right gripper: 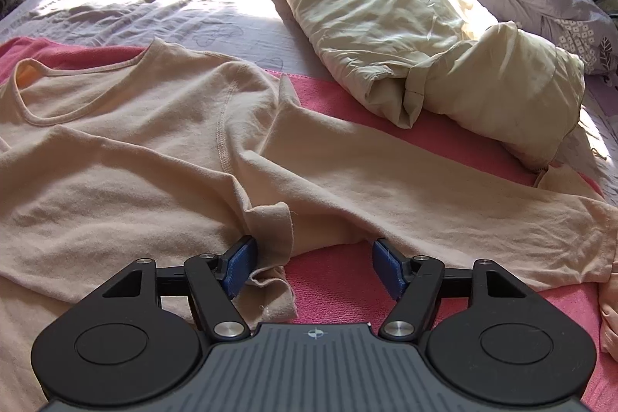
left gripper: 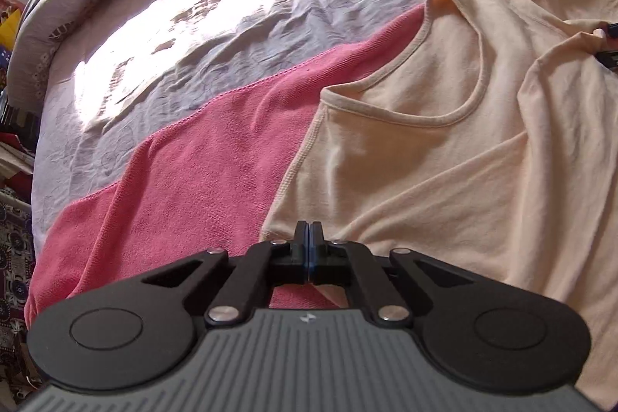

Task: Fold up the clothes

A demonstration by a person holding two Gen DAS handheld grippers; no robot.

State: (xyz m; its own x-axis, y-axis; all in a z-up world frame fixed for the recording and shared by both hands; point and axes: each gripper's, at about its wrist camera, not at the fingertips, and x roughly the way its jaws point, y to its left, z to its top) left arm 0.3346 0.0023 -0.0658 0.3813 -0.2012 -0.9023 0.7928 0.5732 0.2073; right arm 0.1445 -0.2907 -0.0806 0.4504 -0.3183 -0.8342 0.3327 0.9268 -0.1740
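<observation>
Left gripper (left gripper: 309, 230) fingers are clenched at the beige shirt (left gripper: 444, 161) edge; right gripper (right gripper: 313, 257) fingers are released astride its fold.

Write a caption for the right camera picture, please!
Open right gripper over a crumpled fold of the beige shirt on a pink towel.

Bed (right gripper: 154, 6) far half open, sunlit sheet bare; cream pillow (right gripper: 405, 37) blocks far right; quilt (left gripper: 50, 10) banks far left edge.
</observation>
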